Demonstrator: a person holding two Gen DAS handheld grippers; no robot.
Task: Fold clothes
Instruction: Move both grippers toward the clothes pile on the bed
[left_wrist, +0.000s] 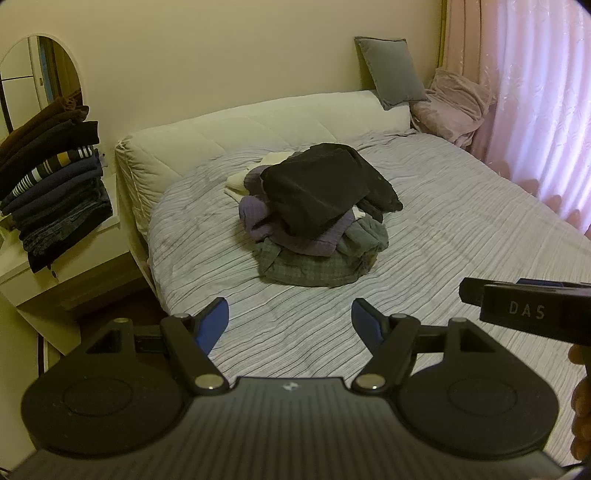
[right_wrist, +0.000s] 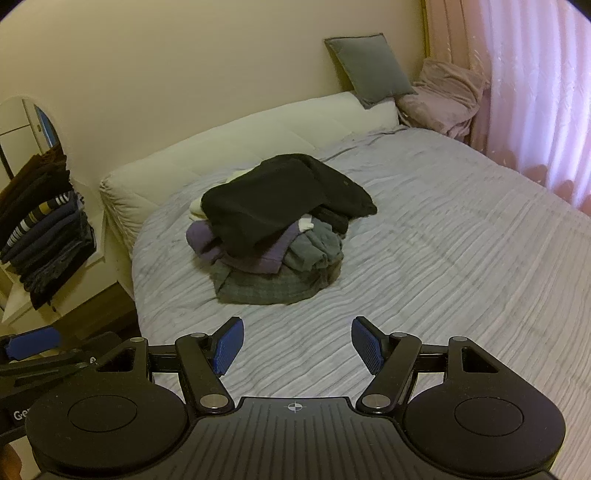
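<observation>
Blue-padded grippers (left_wrist: 290, 319) (right_wrist: 297, 341) agape, seemingly empty-jawed.

One heap of clothes (left_wrist: 317, 218), one folded stack (left_wrist: 51, 177), two pillows (left_wrist: 391, 70).

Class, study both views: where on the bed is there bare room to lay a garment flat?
Bare bedspread lies between the clothes pile and the pink curtain, and between the pile and both open grippers. The pile's spot is crowded.
</observation>
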